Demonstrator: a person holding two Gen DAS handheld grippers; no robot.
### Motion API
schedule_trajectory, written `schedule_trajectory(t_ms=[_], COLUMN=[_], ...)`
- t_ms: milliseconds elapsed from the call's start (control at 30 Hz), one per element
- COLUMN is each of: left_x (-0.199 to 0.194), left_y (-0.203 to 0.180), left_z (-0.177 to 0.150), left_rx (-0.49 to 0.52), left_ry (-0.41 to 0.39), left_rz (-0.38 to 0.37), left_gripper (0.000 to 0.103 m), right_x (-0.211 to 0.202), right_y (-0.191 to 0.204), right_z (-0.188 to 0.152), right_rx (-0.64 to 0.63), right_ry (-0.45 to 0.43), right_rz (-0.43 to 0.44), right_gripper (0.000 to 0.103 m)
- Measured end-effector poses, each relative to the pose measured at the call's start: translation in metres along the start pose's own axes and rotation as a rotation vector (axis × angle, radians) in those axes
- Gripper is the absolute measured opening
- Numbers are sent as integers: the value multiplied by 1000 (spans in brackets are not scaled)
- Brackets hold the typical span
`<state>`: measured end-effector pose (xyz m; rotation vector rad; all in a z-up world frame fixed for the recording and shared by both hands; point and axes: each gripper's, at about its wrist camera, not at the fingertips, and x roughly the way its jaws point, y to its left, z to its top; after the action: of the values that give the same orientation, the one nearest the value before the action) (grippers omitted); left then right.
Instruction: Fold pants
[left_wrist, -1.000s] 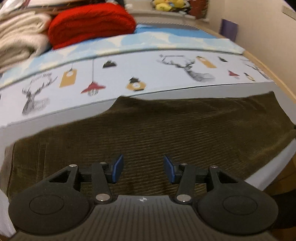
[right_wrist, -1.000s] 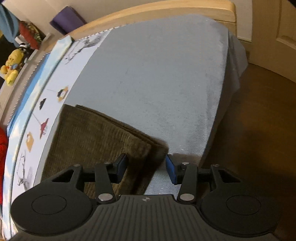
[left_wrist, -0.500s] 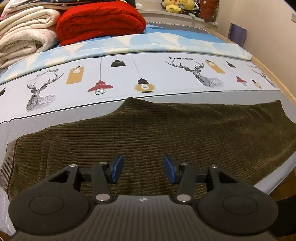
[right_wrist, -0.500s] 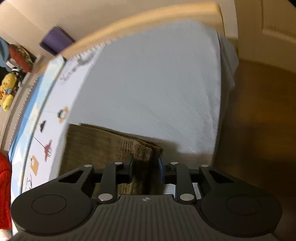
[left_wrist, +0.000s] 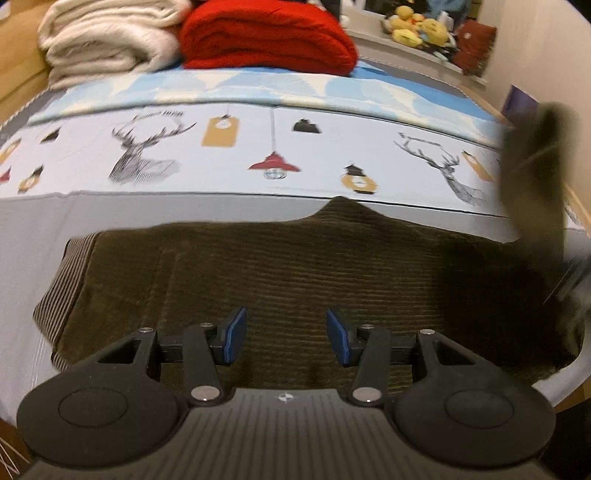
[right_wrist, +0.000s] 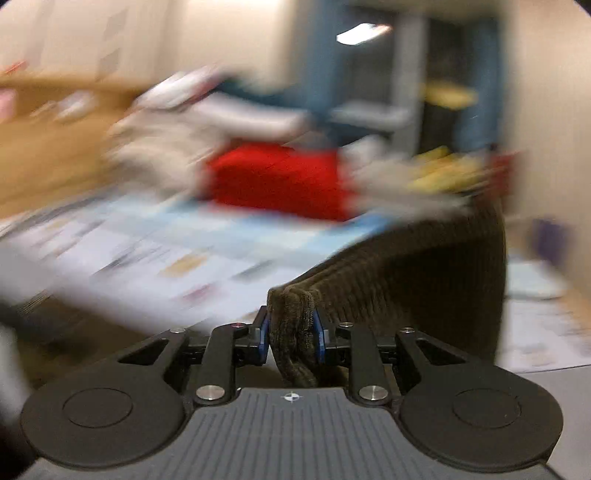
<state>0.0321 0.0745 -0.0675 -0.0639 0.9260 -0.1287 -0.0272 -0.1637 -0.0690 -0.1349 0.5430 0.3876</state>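
Dark olive corduroy pants lie flat across the bed, the striped waistband at the left. My left gripper is open and empty, low over the pants' near edge. My right gripper is shut on the pants' leg end and holds it lifted off the bed, the cloth hanging away to the right. In the left wrist view that raised leg end is a blurred dark shape at the right edge.
The bed has a grey sheet and a printed deer-and-lamp cover. A red blanket and a cream blanket are stacked at the far side. Plush toys sit on a ledge. The right wrist view is heavily motion-blurred.
My right gripper closed on the leg end, lifted it and swung round towards the head of the bed. My left gripper stayed open and shifted left along the pants.
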Motion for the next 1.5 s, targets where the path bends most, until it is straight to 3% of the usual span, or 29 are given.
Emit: schedule_trajectory(t_ms=[100,167,233,333,400,567,600,633,733,833,900,967,1033,1167,1233,1367,1500], left_x=[-2,-2,-3,-4,-3,1,1,1,3,3,4,6,7,9,12,19,22], left_y=[13,19,22,22,21,17,16,15,15,15,14,10,6,-6,-15,-42,-75], left_z=[0,0,0,1,2,3,3,3,3,3,4,5,5,7,8,8,2], left_rx=[-28,-52,-70,-65,-60,-58,-57,-56,-51,-59,-58,-56,-52,-29,-18,32,123], left_ry=[8,15,18,13,14,23,24,24,24,22,25,29,32,31,34,51,74], left_rz=[2,3,-5,-16,-14,-14,-15,-16,-14,-12,-12,-11,-12,-32,-47,-109,-180], left_gripper=[53,53,53,53,53,53,53,53,53,53,53,53,53,53,53,53,53], right_x=[45,50,43,37,46,69,71,71,52,31,35,46,43,20,11,8,-15], right_y=[41,56,55,39,26,23,22,19,25,26,30,31,30,10,-5,-45,-98], right_z=[-28,-37,-30,-21,-23,-40,-39,-37,-28,-20,-32,-51,-53,-31,-25,-34,-40], right_rx=[-89,-173,-200,-135,-119,-161,-144,-125,-113,-149,-224,-275,-263,-95,-40,34,220], right_ry=[263,317,266,204,229,296,295,288,210,164,252,345,316,197,164,205,141], right_rz=[217,233,229,155,101,69,86,115,137,268,312,270,252,300,270,64,-87], right_gripper=[38,38,43,56,58,57,50,22,14,14,14,16,21,34,37,37,37])
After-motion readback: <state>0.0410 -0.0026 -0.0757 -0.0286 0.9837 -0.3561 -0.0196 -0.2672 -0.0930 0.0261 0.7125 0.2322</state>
